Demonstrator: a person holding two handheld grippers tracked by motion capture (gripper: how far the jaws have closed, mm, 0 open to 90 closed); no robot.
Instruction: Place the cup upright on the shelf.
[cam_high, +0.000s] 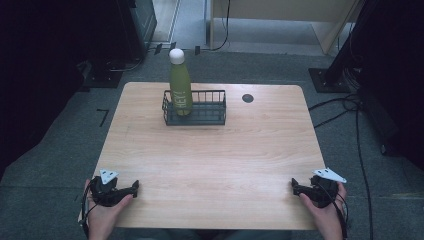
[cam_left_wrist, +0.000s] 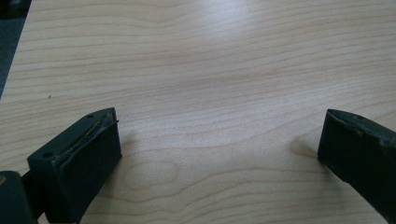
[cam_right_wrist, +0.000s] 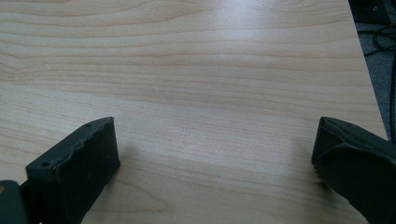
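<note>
Bottle (cam_high: 180, 85) duty looks to be the job, though nothing is gripped yet. Nearest the person, the left gripper (cam_high: 131, 188) is parked at the table's (cam_high: 215, 160) near left corner and the right gripper (cam_high: 296, 187) at its near right corner. In the left gripper view and the right gripper view alike, the jaws are spread wide over bare wood, with nothing held between them. Beyond them lies a long stretch of open table. At the far edge, left of centre, the wire basket (cam_high: 200, 110) is seen, and the green bottle with its white cap is stood upright in the basket's left end. A dark round hole (cam_high: 247, 98) is set in the table just right of the basket. Trouble is easily imagined: a tall, smooth bottle could be tipped by a glancing jaw, or the light basket dragged along if the bottle is lifted at a slant.
</note>
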